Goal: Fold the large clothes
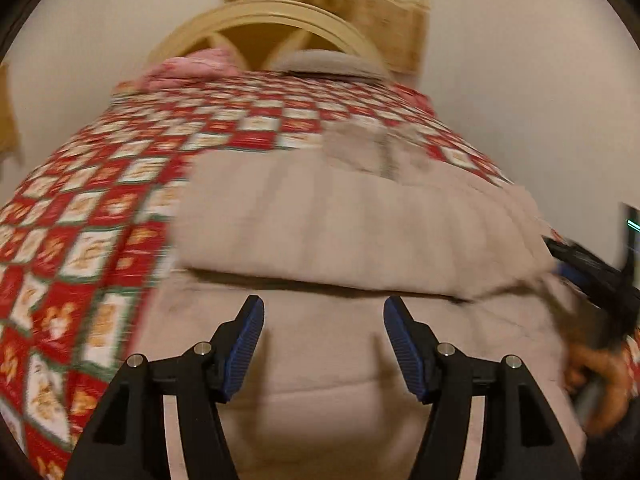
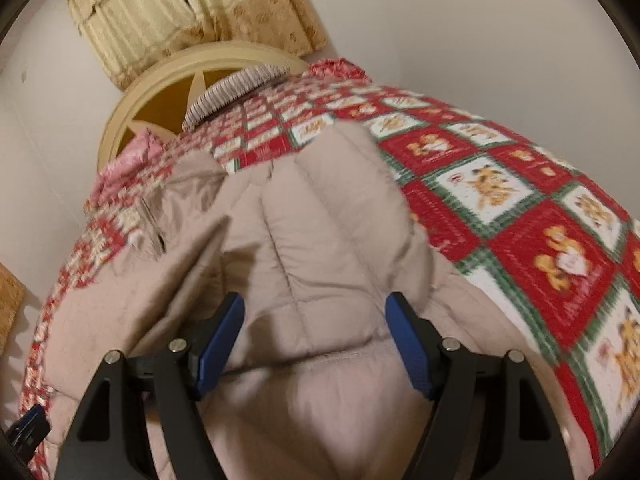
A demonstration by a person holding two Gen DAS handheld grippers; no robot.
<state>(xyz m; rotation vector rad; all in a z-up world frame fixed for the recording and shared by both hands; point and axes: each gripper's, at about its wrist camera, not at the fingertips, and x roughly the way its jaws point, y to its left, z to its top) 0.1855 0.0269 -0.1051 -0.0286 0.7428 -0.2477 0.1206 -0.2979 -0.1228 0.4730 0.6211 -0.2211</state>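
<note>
A beige quilted puffer jacket [image 1: 352, 224] lies on the bed, partly folded, with one padded layer lying over the part nearest me. It also shows in the right wrist view [image 2: 312, 248], with a zipper at its left side. My left gripper [image 1: 323, 310] is open and empty just above the jacket's near part. My right gripper [image 2: 315, 308] is open and empty over the folded padded layer. The right gripper also shows at the right edge of the left wrist view [image 1: 592, 276], held by a hand. The left gripper's tip shows at the lower left of the right wrist view [image 2: 30, 426].
The jacket lies on a red, white and green checkered bedspread [image 1: 92, 216], seen too in the right wrist view [image 2: 532, 240]. A cream arched headboard [image 1: 264, 28] with pillows [image 1: 332, 62] stands at the far end, below beige curtains [image 2: 192, 12]. White walls surround the bed.
</note>
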